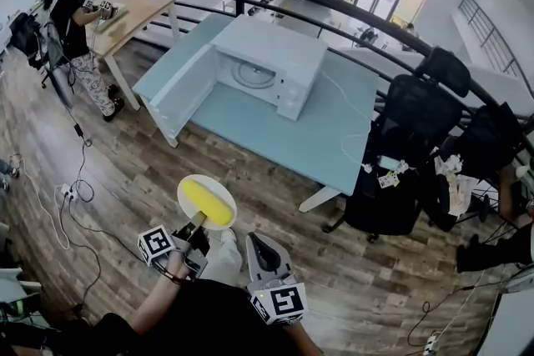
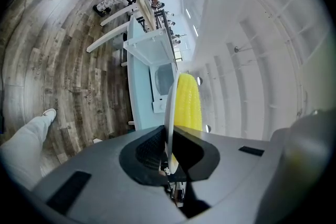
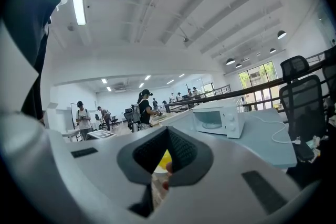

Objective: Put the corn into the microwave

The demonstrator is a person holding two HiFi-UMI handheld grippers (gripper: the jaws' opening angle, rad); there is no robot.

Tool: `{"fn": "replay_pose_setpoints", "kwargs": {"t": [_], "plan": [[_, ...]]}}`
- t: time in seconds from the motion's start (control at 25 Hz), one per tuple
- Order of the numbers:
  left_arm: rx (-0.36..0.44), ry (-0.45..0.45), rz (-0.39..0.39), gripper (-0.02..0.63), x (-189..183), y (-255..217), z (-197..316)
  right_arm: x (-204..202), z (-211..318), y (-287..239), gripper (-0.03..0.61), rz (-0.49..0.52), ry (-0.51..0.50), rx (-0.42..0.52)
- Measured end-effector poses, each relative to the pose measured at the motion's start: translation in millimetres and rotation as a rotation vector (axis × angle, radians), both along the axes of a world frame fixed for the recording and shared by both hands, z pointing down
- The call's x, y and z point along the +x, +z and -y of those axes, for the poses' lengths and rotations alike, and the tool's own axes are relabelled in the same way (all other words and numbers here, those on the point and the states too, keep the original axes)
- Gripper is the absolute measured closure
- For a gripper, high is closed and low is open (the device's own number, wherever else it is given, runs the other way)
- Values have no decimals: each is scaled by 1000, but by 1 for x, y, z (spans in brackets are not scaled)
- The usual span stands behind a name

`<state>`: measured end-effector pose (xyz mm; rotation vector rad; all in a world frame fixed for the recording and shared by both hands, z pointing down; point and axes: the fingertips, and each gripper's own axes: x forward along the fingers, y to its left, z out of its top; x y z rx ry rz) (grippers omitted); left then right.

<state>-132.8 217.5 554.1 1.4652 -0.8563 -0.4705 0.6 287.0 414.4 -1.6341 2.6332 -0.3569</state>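
Pinching only 1 edge of the plate [image 1: 185,194], the left gripper [image 1: 197,226] carries the corn [image 1: 209,204] loose on top, well apart from the open microwave [image 1: 269,67], so any tilt could roll it off, while the right gripper [image 1: 259,243], jaws nearly together, holds nothing.

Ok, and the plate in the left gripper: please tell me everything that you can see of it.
The plate is round, white and smooth; I cannot tell its material. It is held about level in the air above the wooden floor, short of the table. The left gripper pinches its near rim, jaws closed on it. One yellow corn cob lies across its top.
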Motion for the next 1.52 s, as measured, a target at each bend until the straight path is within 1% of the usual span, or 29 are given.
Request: {"fn": "replay_pose_setpoints", "kwargs": {"t": [0.4,0.8,1.0,1.28,1.52], "plan": [[21,35,-11,586,-1,-13,85,-10,76,-10,571,-25,28,2],[24,95,-10,586,-6,-6,156,-29,152,-9,571,-18,48,13],[19,123,13,585,-8,-8,179,-38,171,-5,571,-19,63,5],[34,143,18,586,-14,-3,201,-46,185,2,571,-17,67,-15],[10,126,20,586,-16,1,210,-51,198,9,571,-5,48,-28]]}}
